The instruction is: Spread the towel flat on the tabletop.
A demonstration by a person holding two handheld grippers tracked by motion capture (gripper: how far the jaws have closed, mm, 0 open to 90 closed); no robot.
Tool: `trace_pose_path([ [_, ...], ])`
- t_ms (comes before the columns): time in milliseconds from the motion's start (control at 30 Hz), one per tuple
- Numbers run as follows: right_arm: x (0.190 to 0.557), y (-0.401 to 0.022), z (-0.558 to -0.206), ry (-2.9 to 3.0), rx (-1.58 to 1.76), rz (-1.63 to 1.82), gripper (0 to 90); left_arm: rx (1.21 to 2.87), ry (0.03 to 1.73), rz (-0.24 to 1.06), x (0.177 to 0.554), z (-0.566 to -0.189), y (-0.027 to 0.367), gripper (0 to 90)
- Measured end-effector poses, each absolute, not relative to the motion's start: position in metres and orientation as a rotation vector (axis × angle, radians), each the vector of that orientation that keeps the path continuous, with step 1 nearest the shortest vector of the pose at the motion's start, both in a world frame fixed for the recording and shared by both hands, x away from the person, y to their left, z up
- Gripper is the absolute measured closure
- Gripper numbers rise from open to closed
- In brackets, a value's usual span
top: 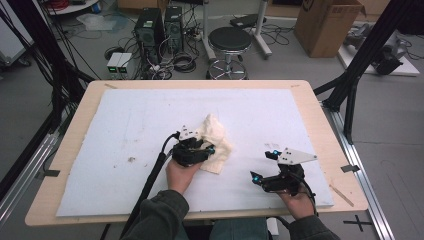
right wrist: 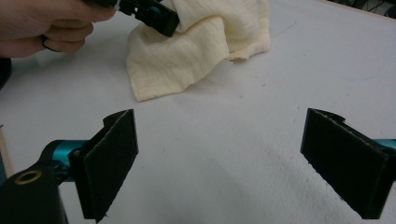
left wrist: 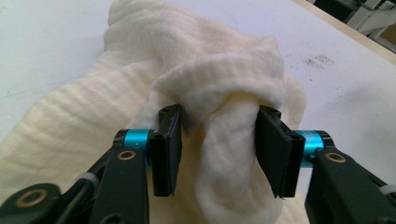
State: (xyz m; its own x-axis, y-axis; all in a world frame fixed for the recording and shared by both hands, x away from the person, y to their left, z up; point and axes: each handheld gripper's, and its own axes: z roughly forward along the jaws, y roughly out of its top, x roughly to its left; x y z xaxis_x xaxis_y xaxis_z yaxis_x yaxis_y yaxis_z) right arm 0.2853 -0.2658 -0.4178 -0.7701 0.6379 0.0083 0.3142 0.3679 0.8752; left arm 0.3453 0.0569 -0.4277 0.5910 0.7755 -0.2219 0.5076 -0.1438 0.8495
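Nearest the front edge of the table (top: pixel 70 150), toward its right corner, the right gripper (top: pixel 265 166) is held low over the white sheet (top: pixel 150 115) that covers most of the tabletop; in the right gripper view its two black jaws stand wide apart with nothing between them but bare sheet. A little farther in, near the middle of the sheet, the left hand (top: pixel 181 172) holds the left gripper (left wrist: pixel 218 144) against a crumpled cream cloth (top: pixel 216 140). In the left gripper view a bunched fold of the cloth passes between the jaws, which sit partly closed against its sides, so the gripper seems to have the fold pinched, though how firmly is hard to judge from this angle. The rest of the cloth lies heaped on the sheet beyond and to the right of that gripper, one flat corner spread toward the front edge. In the right gripper view the cloth (right wrist: pixel 201 46) sits well apart from the open jaws. Past the far edge of the table, a black round stool (top: pixel 229 42) stands on the floor.
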Motion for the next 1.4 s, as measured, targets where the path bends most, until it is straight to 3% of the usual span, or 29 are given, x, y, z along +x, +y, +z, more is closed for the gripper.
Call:
trace_pose_path([
  [233, 0.287, -0.261, -0.415, 2.311, 0.82, 1.369, 10.4, 1.796, 0.989, 0.365, 0.336, -0.418, 0.076, 40.3],
  [600, 0.305, -0.241, -0.404, 2.345, 0.769, 1.392, 10.7, 1.77, 0.941, 0.389, 0.319, -0.413, 0.109, 39.0],
  [733, 0.31, -0.231, -0.405, 2.38, 0.735, 1.423, 17.8, 1.807, 0.925, 0.396, 0.313, -0.416, 0.113, 39.4],
  [867, 0.313, -0.222, -0.408, 2.431, 0.712, 1.42, 26.9, 1.827, 0.912, 0.379, 0.31, -0.423, 0.114, 43.9],
  [967, 0.315, -0.214, -0.411, 2.478, 0.674, 1.398, 38.8, 1.872, 0.889, 0.361, 0.31, -0.429, 0.11, 53.8],
  [1133, 0.32, -0.193, -0.419, 2.574, 0.623, 1.33, 50.2, 1.942, 0.858, 0.337, 0.313, -0.438, 0.101, 72.3],
  [1400, 0.337, -0.165, -0.43, 2.662, 0.62, 1.308, 60.2, 2.016, 0.902, 0.304, 0.335, -0.446, 0.091, 75.7],
])
